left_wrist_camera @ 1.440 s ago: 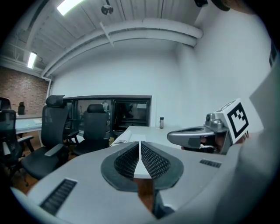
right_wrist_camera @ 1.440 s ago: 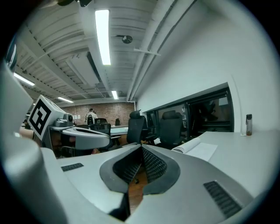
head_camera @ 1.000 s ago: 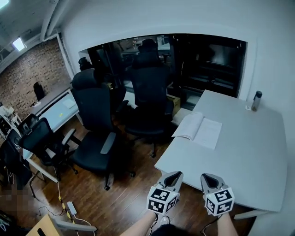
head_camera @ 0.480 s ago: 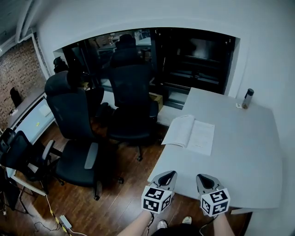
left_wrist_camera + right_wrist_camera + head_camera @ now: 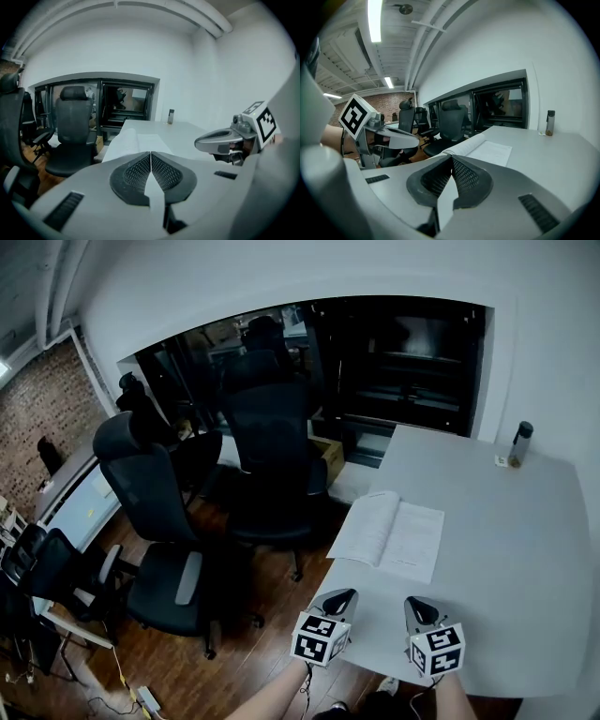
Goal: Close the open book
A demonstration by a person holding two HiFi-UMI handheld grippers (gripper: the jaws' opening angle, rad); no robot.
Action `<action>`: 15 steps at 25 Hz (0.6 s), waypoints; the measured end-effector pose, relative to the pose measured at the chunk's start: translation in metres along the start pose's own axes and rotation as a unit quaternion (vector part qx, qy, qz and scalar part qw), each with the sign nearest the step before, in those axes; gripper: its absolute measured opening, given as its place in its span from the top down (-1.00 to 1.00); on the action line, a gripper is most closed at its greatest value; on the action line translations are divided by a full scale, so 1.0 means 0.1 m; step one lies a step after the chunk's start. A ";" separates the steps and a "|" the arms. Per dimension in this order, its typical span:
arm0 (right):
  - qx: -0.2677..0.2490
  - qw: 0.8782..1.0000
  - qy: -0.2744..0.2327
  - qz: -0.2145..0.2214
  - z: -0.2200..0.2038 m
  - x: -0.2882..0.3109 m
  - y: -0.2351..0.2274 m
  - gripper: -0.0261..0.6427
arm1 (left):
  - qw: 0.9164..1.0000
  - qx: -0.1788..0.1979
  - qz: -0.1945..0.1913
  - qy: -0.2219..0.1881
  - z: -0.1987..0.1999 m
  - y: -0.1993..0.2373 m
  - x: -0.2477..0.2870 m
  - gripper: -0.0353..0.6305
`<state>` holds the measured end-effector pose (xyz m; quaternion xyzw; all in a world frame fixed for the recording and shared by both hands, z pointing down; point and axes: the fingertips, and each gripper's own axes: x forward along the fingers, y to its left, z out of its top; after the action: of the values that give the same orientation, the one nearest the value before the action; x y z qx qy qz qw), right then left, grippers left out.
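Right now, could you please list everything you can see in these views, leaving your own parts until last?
Open book: one, white pages, lying flat near the table's left edge.
Table: one, white, on the right.
Bottle: one, dark, upright at the table's far corner.
Office chairs: several, black, on the floor left of the table.
Cardboard box: one, brown, on the floor by the dark window.
Floor: dark wood, under the chairs.
Brick wall: one, reddish, far left.
Left gripper: one, grey, jaws shut and empty, at the table's near edge.
Right gripper: one, grey, jaws shut and empty, beside the left gripper.
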<state>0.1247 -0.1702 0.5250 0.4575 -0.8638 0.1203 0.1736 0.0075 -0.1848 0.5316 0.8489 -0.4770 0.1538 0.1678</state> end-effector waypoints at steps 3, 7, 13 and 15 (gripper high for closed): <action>0.010 1.000 0.007 0.017 -0.06 0.13 -0.16 0.91 | 1.000 0.010 0.014 0.017 0.02 0.04 0.19 0.88; 0.016 0.999 0.010 0.034 -0.05 0.28 -0.30 0.91 | 0.999 0.013 0.030 0.037 0.04 0.11 0.43 0.88; 0.019 0.999 0.021 0.032 -0.05 0.55 -0.42 0.91 | 0.998 0.021 0.043 0.051 0.06 0.46 0.82 0.88; 0.018 0.999 0.028 0.025 -0.04 0.65 -0.43 0.91 | 0.998 0.015 0.044 0.053 0.06 0.64 0.96 0.88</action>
<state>0.1270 -0.2408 0.5571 0.4354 -0.8674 0.1526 0.1864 0.0010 -0.2913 0.5749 0.8201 -0.5023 0.2127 0.1731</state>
